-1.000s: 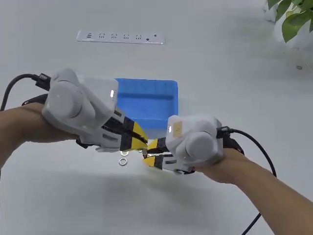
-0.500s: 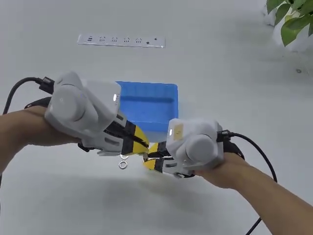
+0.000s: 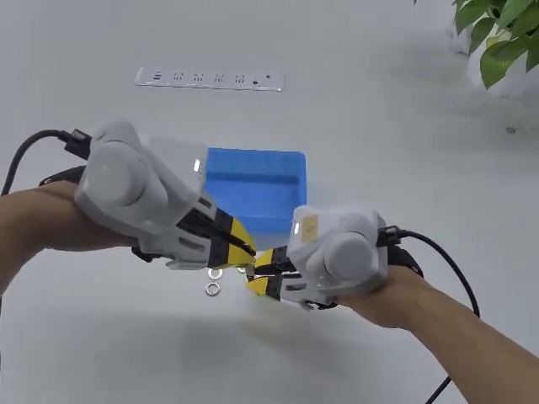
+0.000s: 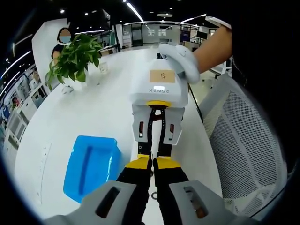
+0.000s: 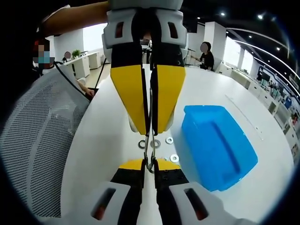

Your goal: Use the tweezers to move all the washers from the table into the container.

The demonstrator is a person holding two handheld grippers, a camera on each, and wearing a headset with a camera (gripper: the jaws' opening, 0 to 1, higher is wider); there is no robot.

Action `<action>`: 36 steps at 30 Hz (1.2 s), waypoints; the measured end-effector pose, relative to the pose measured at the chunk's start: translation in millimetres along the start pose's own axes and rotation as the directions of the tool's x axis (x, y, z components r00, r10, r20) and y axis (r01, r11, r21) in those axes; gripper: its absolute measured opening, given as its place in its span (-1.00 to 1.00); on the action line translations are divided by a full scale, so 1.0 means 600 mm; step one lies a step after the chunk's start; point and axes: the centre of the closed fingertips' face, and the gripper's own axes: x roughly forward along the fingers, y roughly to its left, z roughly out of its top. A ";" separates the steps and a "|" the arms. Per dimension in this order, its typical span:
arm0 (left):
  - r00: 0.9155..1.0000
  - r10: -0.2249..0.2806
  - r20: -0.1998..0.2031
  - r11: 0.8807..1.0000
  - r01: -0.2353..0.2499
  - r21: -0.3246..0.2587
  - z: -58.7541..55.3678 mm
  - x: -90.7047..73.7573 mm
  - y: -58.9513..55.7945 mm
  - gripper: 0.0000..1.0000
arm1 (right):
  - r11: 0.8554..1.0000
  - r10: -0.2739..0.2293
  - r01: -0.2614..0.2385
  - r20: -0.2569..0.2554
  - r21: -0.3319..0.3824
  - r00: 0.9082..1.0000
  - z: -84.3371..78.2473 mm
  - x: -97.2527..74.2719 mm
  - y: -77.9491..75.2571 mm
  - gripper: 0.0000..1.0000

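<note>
The step now looks like passing the thin silver metal tweezers (image 5: pixel 149 136) from one gripper to the other. To do it well, one gripper should hold tight until the other has a firm hold, then let go slowly so the tweezers do not slip or twist. The left gripper (image 3: pixel 248 249) is squeezed nearly shut on the tweezers' legs. The right gripper (image 3: pixel 254 284) looks pinched shut on their back end. The small round metal washers (image 5: pixel 155 143) lie on the white table (image 5: pixel 108 131), under the tweezers and just beside the blue plastic container (image 5: pixel 220 145).
</note>
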 end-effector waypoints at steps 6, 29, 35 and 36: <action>1.000 0.009 0.003 1.000 -0.009 0.001 0.010 -0.013 0.000 -0.88 | 1.000 -0.004 0.004 0.005 -0.009 1.000 0.014 -0.009 -0.002 -0.82; 0.999 0.040 0.024 0.999 -0.040 -0.003 0.058 -0.066 0.027 -0.88 | 1.000 -0.014 0.014 0.021 -0.023 1.000 0.072 -0.046 -0.032 -0.83; 0.999 0.045 0.022 0.999 -0.045 -0.005 0.065 -0.069 0.048 -0.88 | 0.999 -0.019 0.019 0.016 -0.027 1.000 0.078 -0.053 -0.053 -0.83; 0.999 0.046 0.023 0.999 -0.046 -0.005 0.066 -0.070 0.051 -0.88 | 0.999 -0.021 0.022 0.017 -0.028 1.000 0.078 -0.054 -0.056 -0.83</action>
